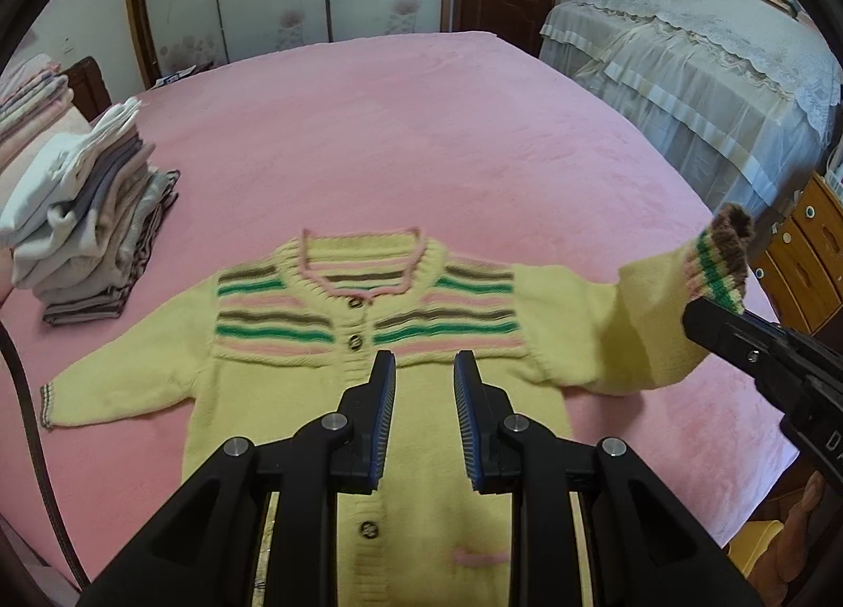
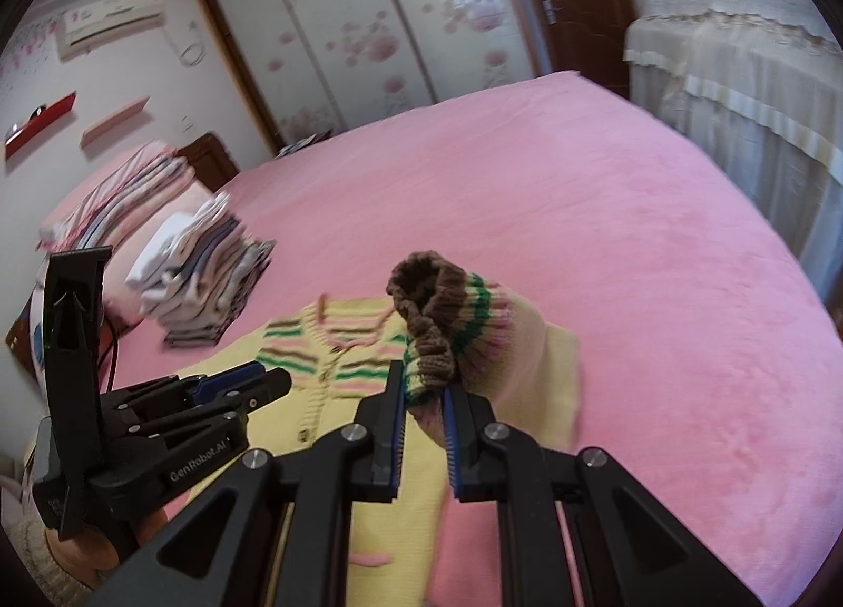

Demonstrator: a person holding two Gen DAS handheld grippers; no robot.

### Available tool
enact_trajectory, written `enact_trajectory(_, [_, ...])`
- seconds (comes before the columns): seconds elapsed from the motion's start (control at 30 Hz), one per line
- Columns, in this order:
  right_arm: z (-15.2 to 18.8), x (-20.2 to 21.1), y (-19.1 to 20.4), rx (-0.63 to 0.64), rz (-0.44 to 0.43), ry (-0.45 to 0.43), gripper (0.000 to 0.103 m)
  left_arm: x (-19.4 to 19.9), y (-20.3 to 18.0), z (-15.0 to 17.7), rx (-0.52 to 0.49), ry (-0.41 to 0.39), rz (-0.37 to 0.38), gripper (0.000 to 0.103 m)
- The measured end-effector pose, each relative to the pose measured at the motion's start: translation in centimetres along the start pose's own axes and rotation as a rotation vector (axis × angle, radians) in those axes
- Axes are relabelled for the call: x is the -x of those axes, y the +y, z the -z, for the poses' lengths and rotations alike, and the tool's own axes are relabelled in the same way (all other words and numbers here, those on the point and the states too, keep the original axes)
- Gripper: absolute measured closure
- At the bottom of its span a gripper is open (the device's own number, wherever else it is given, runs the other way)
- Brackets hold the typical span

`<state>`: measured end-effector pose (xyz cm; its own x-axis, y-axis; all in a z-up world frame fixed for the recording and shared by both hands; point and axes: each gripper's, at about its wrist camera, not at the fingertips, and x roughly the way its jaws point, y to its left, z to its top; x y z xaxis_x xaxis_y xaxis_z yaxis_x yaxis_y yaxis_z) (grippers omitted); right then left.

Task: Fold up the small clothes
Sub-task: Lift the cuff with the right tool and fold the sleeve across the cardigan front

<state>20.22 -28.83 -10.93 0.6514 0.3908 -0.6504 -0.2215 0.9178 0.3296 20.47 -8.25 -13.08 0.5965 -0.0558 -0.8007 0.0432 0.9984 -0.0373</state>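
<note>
Your right gripper (image 2: 424, 391) pinches the soft cardigan (image 1: 295, 380) cuff (image 2: 437, 338) — light, floppy; left gripper (image 1: 424, 370), at nine o'clock, empty, narrowly parted — grip hems.

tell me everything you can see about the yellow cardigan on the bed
The cardigan is a small yellow knit lying front up on the pink bed. It has a pink-trimmed neckline, brown, green and pink stripes across the yoke and cuffs, dark buttons down the front and a pink-edged pocket. One sleeve lies flat, spread out. The right gripper is shut on the other sleeve's cuff, lifting it off the bed. The left gripper hovers above the chest, holding nothing.
</note>
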Motion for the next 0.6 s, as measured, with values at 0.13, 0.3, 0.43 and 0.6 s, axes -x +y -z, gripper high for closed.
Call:
enact_trajectory(0.13, [0.7, -2.6, 2.6, 0.045, -0.045, 0.035, 0.091, -0.4, 2.8, 0.9, 0.025, 0.013, 0.043, 0.081])
enact_trajectory(0.3, [2.9, -7.4, 5.4, 0.071, -0.11, 0.126, 0.091, -1.1, 6.6, 1.5, 0.089, 0.024, 0.08, 0.08])
enact_trajectory(0.43, [4.0, -10.6, 7.2, 0.083, -0.118, 0.186, 0.091, -1.3, 9.2, 1.7, 0.14, 0.025, 0.083, 0.078])
enact_trajectory(0.6, [4.2, -13.9, 9.4, 0.115, -0.118, 0.239, 0.087, -2.4, 11.7, 2.1, 0.187, 0.054, 0.113, 0.072])
